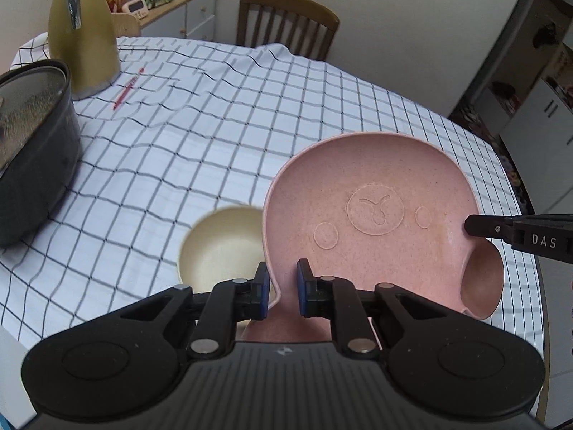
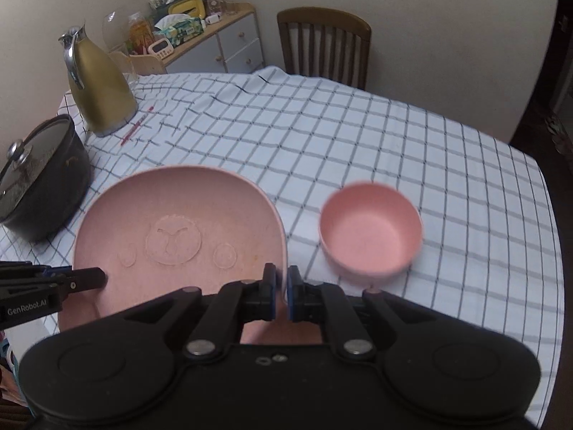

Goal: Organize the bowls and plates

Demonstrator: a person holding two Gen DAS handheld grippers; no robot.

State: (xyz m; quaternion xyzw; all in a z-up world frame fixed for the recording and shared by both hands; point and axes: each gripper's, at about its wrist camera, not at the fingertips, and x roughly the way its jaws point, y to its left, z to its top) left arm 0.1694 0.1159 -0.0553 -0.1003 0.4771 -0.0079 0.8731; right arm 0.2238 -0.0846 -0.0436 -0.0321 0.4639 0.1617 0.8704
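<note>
A pink bear-face plate (image 1: 372,215) (image 2: 179,229) is held tilted above the checked tablecloth by both grippers. My left gripper (image 1: 281,288) has its jaws either side of the plate's near left rim with a small gap. My right gripper (image 2: 281,294) is shut on the plate's right rim; its finger also shows in the left wrist view (image 1: 480,227). A cream bowl (image 1: 218,247) sits on the cloth, partly hidden behind the plate. A pink bowl (image 2: 370,231) stands on the cloth to the right of the plate.
A black lidded pot (image 2: 39,193) (image 1: 32,150) stands at the left. A gold jug (image 2: 98,86) and a red pen (image 2: 138,125) lie behind it. A wooden chair (image 2: 324,41) is at the far edge. The table edge (image 1: 537,286) runs close on the right.
</note>
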